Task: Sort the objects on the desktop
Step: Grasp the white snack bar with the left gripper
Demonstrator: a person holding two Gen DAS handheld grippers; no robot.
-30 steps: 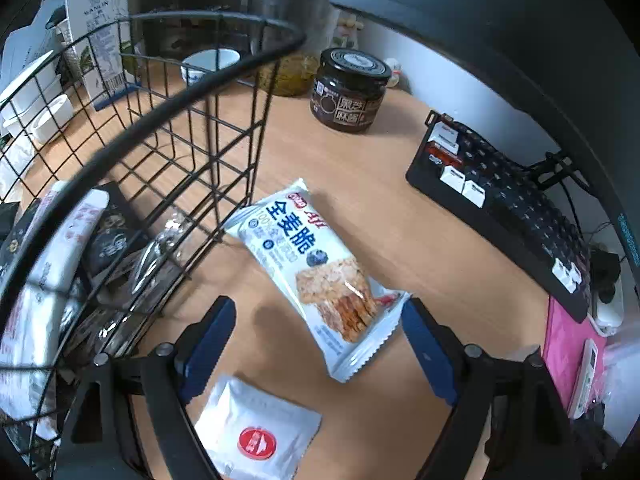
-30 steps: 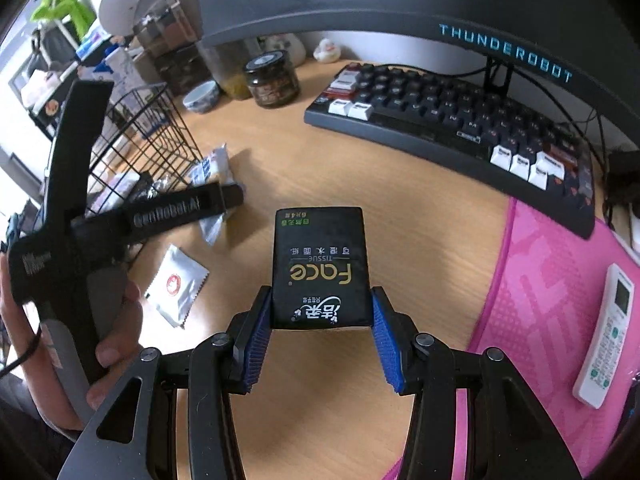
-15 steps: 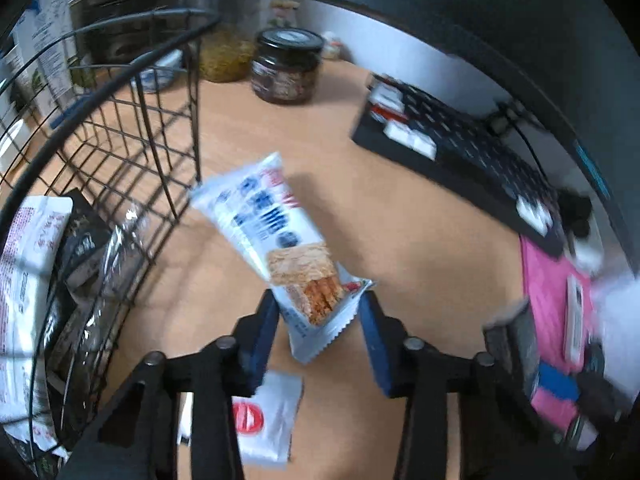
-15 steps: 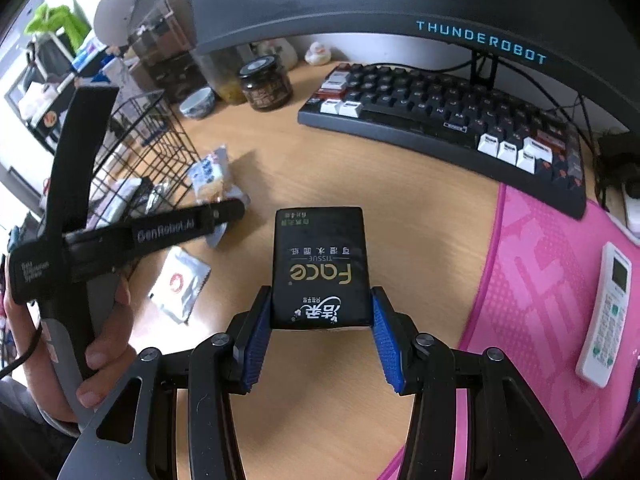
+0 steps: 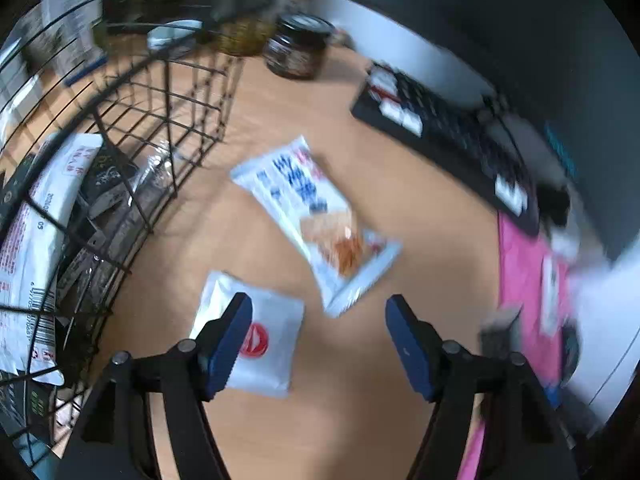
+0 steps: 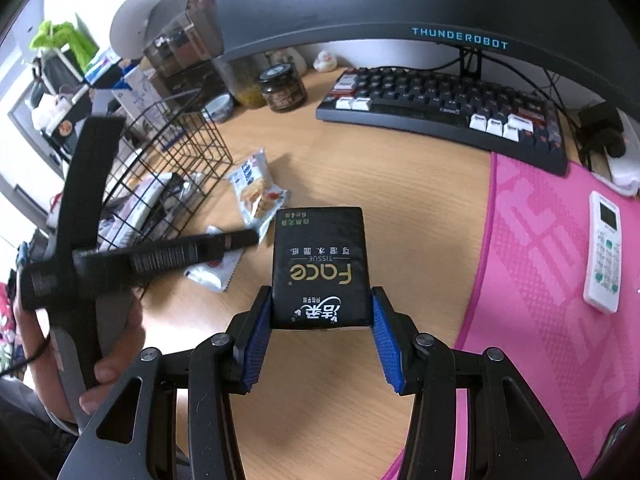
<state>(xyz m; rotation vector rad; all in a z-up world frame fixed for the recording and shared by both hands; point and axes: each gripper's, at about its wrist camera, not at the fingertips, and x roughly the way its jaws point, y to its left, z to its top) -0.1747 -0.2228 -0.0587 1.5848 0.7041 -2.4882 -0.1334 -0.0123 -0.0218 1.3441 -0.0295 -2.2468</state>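
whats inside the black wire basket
The wire basket holds a long white packet with red print and dark packets beside it. What lies under them is covered, and blur hides the finer print.

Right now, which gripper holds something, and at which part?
The right gripper holds the black tissue pack by the two sides of its near end. The left gripper is open, holding nothing.

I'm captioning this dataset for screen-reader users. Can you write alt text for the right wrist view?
The right gripper grips a black tissue pack above a wooden desk. To the left, a hand holds the left gripper over a white sachet and a cracker packet beside a wire basket; a keyboard lies behind.
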